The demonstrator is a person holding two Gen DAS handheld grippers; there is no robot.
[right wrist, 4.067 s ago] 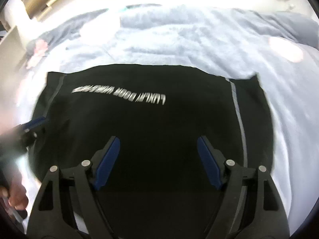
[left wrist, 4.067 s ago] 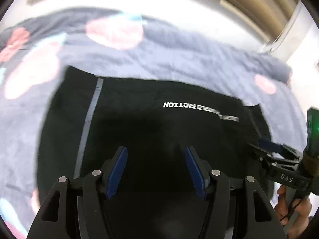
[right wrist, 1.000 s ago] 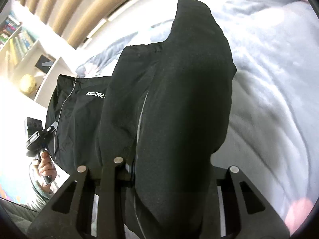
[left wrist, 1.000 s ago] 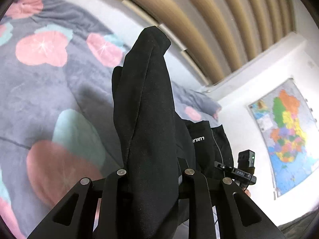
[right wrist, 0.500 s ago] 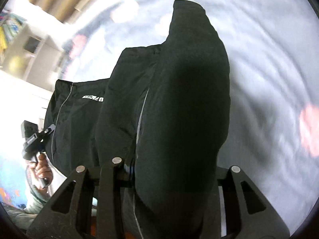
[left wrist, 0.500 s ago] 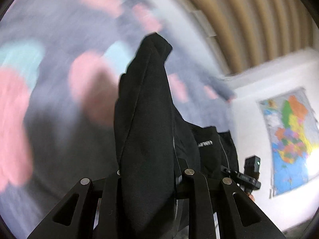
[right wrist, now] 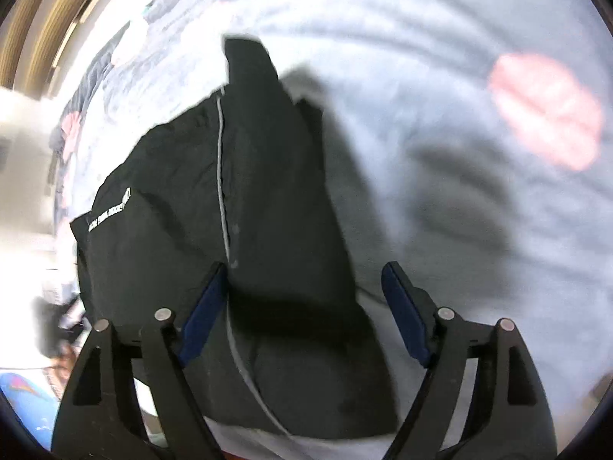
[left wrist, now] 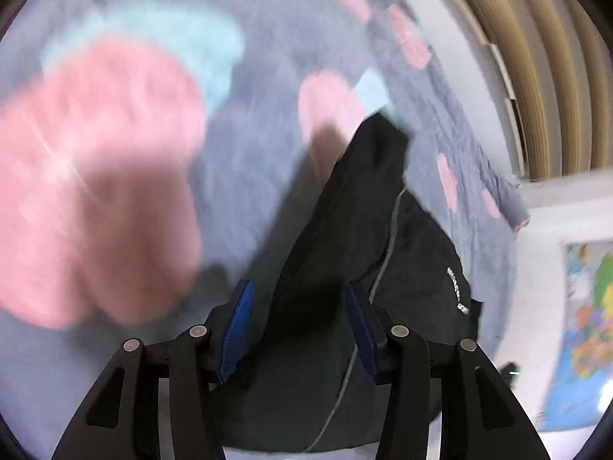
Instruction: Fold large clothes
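A black garment (left wrist: 356, 268) with a thin grey stripe and white lettering lies folded on the bed. It also shows in the right wrist view (right wrist: 249, 199). My left gripper (left wrist: 299, 326) is open, its blue pads apart on either side of a raised fold of the garment. My right gripper (right wrist: 302, 318) is open wide just above the garment's near edge, its left pad beside the grey stripe. Neither gripper holds the cloth. The view is motion-blurred.
A grey bedspread (left wrist: 245, 161) with pink and teal blotches covers the bed; it also shows in the right wrist view (right wrist: 440, 115). A slatted wooden headboard (left wrist: 544, 57) and a wall map (left wrist: 586, 326) are at the right. The bed's near edge runs under both grippers.
Both grippers were shut on the raised garment half a second ago. Now both are open and the garment has dropped onto the bed, folded over itself.
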